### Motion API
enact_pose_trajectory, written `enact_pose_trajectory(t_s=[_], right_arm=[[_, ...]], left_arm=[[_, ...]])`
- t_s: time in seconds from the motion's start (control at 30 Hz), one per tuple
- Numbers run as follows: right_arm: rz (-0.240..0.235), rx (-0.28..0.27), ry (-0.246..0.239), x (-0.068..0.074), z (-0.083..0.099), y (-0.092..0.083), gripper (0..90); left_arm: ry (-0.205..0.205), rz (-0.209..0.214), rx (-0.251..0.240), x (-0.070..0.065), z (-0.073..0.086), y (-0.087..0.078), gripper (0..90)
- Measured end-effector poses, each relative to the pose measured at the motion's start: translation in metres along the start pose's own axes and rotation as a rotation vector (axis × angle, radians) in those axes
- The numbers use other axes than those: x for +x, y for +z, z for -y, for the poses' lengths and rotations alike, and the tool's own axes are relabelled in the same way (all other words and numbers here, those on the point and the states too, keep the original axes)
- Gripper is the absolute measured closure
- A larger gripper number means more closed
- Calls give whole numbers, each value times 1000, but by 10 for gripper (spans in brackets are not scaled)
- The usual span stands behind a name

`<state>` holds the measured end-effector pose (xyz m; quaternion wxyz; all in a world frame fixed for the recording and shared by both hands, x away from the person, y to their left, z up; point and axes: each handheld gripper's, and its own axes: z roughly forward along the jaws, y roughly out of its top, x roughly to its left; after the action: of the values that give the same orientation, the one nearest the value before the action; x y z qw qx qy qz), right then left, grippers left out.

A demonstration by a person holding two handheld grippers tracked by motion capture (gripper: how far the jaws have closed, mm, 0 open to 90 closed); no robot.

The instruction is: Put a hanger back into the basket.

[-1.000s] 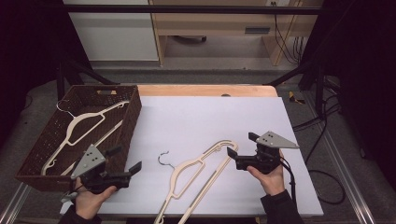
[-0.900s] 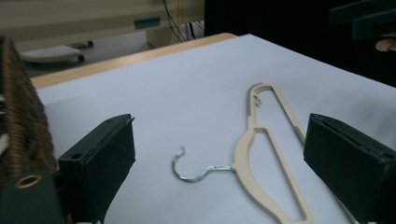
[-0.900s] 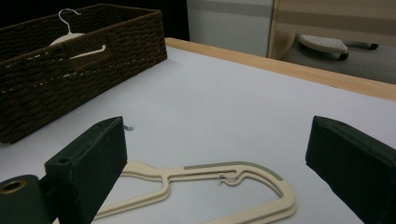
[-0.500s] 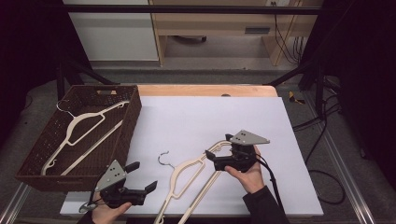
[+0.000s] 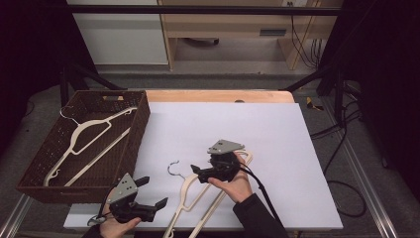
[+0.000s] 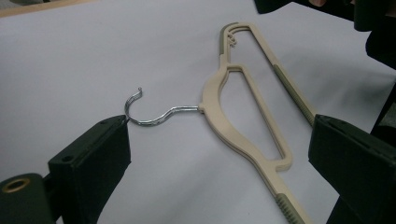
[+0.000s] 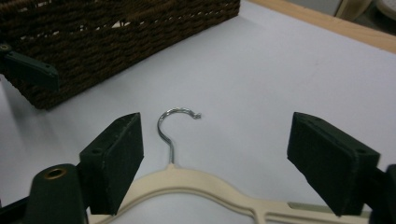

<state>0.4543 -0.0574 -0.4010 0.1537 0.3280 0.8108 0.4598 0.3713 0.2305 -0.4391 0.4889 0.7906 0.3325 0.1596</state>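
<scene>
Right gripper view: hanger (image 7: 187, 183) neck lies between right tool (image 7: 212, 163) jaws.

We see right gripper (image 5: 197, 173) slid in from table's right side, now sitting over neck of cream hanger (image 5: 190, 186), just behind metal hook (image 5: 173, 167). Jaws been closing a bit, hanger neck between them, pads not touching yet. Left gripper (image 5: 153, 192) dropped from beside wicker basket (image 5: 139, 130) toward near edge, hand half out of high view now.
</scene>
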Motion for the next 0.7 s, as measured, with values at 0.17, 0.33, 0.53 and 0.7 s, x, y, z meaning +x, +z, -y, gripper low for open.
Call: enact_pose_trajectory(t_s=[0.17, 0.33, 0.53, 0.7], right_arm=[[-25, 64, -27, 12, -5, 30, 254], [-46, 137, -29, 18, -4, 61, 339], [-49, 218, -35, 18, 4, 81, 455], [-70, 267, -23, 19, 8, 92, 570]], left_arm=[[5, 12, 21, -2, 5, 2, 59], [-3, 10, 27, 1, 8, 3, 62], [-13, 12, 41, 3, 10, 6, 67], [-20, 22, 48, 5, 12, 8, 71]])
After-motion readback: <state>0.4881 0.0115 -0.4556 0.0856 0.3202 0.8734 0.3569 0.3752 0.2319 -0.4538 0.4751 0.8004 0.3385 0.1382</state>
